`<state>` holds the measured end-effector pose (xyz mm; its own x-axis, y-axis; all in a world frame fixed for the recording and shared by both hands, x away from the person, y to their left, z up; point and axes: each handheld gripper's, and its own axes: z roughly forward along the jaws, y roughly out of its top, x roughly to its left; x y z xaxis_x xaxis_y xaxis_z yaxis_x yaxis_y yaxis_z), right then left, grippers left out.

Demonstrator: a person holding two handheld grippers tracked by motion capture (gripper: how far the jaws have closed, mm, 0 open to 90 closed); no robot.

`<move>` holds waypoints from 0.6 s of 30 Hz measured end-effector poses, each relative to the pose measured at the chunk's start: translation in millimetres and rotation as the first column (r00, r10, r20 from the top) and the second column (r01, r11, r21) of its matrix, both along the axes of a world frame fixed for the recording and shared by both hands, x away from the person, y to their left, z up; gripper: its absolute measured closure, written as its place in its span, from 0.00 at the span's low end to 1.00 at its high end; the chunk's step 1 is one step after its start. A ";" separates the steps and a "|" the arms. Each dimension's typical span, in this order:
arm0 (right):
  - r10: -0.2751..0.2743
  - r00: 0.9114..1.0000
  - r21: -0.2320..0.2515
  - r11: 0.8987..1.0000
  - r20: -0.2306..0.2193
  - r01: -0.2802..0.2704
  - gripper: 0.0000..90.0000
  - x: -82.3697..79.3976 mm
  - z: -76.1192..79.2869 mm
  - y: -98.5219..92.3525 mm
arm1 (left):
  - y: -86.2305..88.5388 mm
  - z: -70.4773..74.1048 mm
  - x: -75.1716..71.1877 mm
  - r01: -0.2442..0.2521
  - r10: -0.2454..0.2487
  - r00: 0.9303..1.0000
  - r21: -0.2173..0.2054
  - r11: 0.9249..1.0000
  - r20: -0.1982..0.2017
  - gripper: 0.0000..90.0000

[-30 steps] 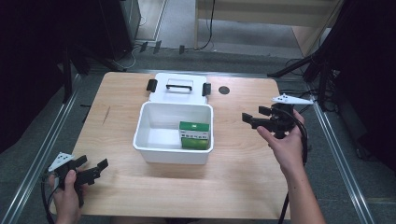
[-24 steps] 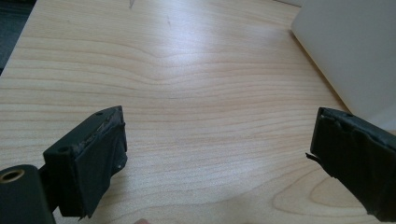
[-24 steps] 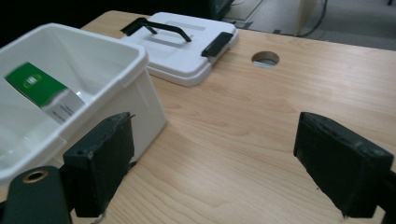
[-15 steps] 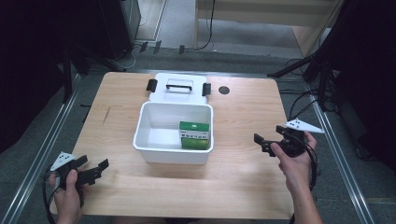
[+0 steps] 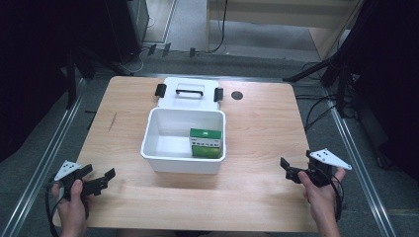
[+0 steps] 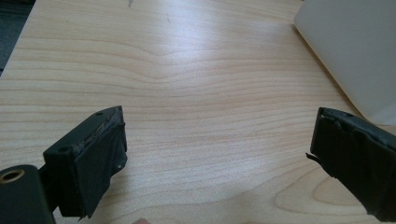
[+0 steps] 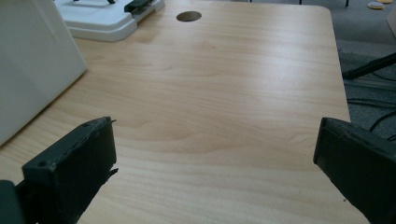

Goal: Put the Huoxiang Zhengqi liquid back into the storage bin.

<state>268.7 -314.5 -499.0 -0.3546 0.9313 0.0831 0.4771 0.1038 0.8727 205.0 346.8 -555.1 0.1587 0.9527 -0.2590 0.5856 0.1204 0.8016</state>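
Light wooden table (image 5: 267,128) with white bin (image 5: 183,158), white lid (image 5: 188,98) behind it.

From my feed I see a light wood-grain bench (image 5: 267,133) with rounded corners and a round cable hole (image 5: 237,95) near its far edge, glare from overhead light lying across its top. Metal rails (image 5: 47,163) run along its left and right edges over a grey floor (image 5: 247,61), where cables (image 5: 316,111) trail off the far right corner. Beyond the far edge stands pale wooden furniture (image 5: 276,19), with dark equipment (image 5: 121,24) in shadow at the far left.
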 end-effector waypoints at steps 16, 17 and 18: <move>-0.073 0.997 0.038 0.997 0.005 0.073 0.00 -34.2 -36.5 -30.4 | 0.0 0.0 -0.1 0.001 -0.001 1.000 0.000 1.000 0.001 0.05; -0.073 0.997 0.041 0.996 0.001 0.073 0.00 -35.6 -38.9 -31.8 | 0.0 0.0 -0.1 0.001 -0.001 1.000 -0.001 1.000 0.001 0.05; -0.075 0.997 0.040 0.996 0.000 0.075 0.00 -37.0 -41.5 -33.2 | 0.0 0.0 -0.1 0.001 -0.001 1.000 -0.001 1.000 0.001 0.05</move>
<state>231.8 -347.7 -540.4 -0.2839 0.9513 0.1201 0.4806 0.0328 0.8763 204.9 346.9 -555.0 0.1601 0.9523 -0.2598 0.5851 0.1204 0.8020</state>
